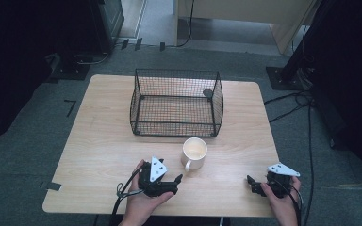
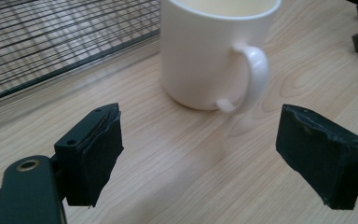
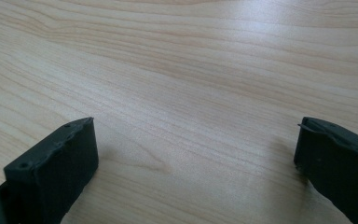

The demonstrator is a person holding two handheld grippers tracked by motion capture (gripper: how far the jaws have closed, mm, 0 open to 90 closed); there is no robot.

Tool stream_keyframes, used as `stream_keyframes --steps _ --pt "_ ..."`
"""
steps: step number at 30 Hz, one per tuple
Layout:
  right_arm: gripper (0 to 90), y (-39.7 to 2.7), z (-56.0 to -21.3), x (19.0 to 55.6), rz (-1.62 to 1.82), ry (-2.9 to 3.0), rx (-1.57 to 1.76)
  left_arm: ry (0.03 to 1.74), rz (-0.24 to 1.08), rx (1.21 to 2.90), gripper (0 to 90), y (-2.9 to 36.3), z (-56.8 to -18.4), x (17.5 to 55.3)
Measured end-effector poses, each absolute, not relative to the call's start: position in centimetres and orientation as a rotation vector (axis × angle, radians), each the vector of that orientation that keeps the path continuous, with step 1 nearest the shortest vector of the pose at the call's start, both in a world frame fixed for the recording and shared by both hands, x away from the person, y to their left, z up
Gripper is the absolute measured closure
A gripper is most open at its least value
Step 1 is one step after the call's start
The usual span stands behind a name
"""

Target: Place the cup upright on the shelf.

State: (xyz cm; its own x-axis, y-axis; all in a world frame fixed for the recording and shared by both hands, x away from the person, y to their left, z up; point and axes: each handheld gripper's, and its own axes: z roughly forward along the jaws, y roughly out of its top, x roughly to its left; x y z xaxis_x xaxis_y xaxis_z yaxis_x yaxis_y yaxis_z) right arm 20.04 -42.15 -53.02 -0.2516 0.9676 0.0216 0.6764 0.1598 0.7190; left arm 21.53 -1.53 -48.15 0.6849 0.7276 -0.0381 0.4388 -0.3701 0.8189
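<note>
Left gripper (image 2: 200, 154) jaws wide, empty, near mug (image 2: 214, 51) handle.

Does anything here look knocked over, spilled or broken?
Nothing stands out. The mug stands upright on the table with no spill showing, and the wire basket sits upright behind it, undamaged as far as I can see.

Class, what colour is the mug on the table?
Plain white mug, clearest in the left gripper view.

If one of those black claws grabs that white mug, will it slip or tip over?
The glossy white ceramic mug looks smooth, so it may slip against flat pads. It appears rigid and probably breakable. Its wide flat base on the wooden table suggests it resists tipping; gripping the handle could swing it.
</note>
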Motion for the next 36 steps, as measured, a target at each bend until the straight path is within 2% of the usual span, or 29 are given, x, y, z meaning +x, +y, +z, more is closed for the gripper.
stream_keyframes --steps 4,5,9,11,13,14,16,19,22,28,31,32,33,36 --pt "0.0 -42.2 -53.0 20.0 0.866 1.995 1.557 0.881 0.402 2.024 16.9 -2.6 -48.4 21.7" --pt "0.0 -42.1 -53.0 20.0 0.866 1.995 1.557 0.878 0.406 2.023 22.9 -2.8 -48.4 21.7" --pt "0.0 -42.2 -53.0 20.0 0.866 1.995 1.557 0.852 0.446 1.997 28.4 -3.7 -48.3 21.7" --pt "0.0 -42.1 -53.0 20.0 0.867 1.995 1.557 0.839 0.441 1.989 38.1 -3.9 -48.3 21.7" --pt "0.0 -42.2 -53.0 20.0 0.866 1.995 1.557 0.822 0.444 1.996 40.3 -4.3 -48.3 21.8" --pt "0.0 -42.2 -53.0 20.0 0.867 1.995 1.557 0.816 0.452 2.008 46.1 -4.5 -48.3 21.8" --pt "0.0 -42.2 -53.0 20.0 0.867 1.995 1.557 0.811 0.466 2.026 50.9 -4.7 -48.4 21.9" --pt "0.0 -42.1 -53.0 20.0 0.867 1.995 1.557 0.822 0.465 2.016 54.7 -4.1 -48.3 22.2" --pt "0.0 -42.1 -53.0 20.0 0.866 1.995 1.558 0.836 0.469 2.000 66.4 -3.3 -48.2 22.6" --pt "0.0 -42.1 -53.0 20.0 0.868 1.994 1.558 0.815 0.432 2.033 67.5 -3.0 -48.5 23.5" --pt "0.0 -42.1 -53.0 20.0 0.868 1.994 1.557 0.810 0.427 2.042 71.6 -3.3 -48.6 23.7" --pt "0.0 -42.1 -53.0 20.0 0.868 1.994 1.558 0.798 0.416 2.041 77.6 -3.3 -48.6 23.8" --pt "0.0 -42.1 -53.0 20.0 0.868 1.994 1.557 0.794 0.390 2.024 79.3 -3.2 -48.6 23.8" --pt "0.0 -42.1 -53.0 20.0 0.868 1.994 1.557 0.796 0.367 2.023 80.1 -3.1 -48.5 24.0"
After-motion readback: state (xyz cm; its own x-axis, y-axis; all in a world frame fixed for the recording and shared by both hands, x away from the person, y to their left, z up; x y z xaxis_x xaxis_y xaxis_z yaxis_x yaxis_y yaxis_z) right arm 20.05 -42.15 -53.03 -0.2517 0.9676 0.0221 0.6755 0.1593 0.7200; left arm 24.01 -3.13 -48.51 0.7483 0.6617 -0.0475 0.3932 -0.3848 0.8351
